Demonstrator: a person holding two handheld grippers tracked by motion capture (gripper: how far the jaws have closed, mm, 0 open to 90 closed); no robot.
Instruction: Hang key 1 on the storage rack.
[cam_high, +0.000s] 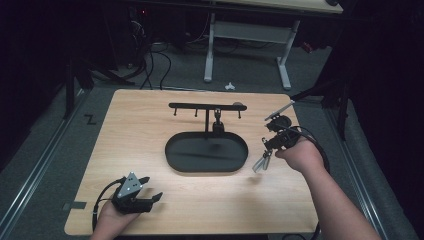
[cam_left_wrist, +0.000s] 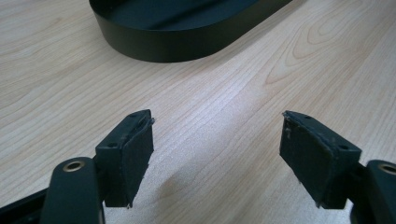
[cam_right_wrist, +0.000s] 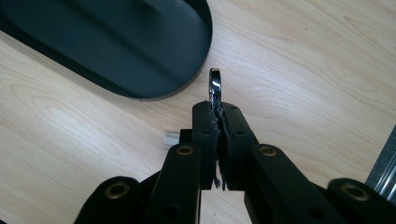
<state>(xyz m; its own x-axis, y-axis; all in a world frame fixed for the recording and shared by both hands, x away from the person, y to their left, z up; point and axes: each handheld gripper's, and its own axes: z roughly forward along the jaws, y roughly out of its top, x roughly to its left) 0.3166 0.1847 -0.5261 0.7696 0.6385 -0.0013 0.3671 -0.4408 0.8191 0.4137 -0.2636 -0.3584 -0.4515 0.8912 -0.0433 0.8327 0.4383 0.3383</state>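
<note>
The wooden table (cam_high: 150, 120) carried a black oval tray (cam_high: 206, 152) near its middle, with a T-shaped hook stand (cam_high: 206, 107) rising from the tray's far rim. Near the table's front left corner the left gripper (cam_high: 137, 192) rested low over the wood, its tongs wide apart with nothing between them. Toward the right edge, just beside the tray's right end, the right gripper (cam_right_wrist: 217, 116) was clamped tight on a small shiny metal clip (cam_right_wrist: 215, 84), which hung above the table. The clip looked light, stiff and smooth, so it would likely slip or twist if pinched at a tip. The pads held it across its flat middle, leaving the rounded loop free, which seemed the best place to hold it for hanging on a hook.
</note>
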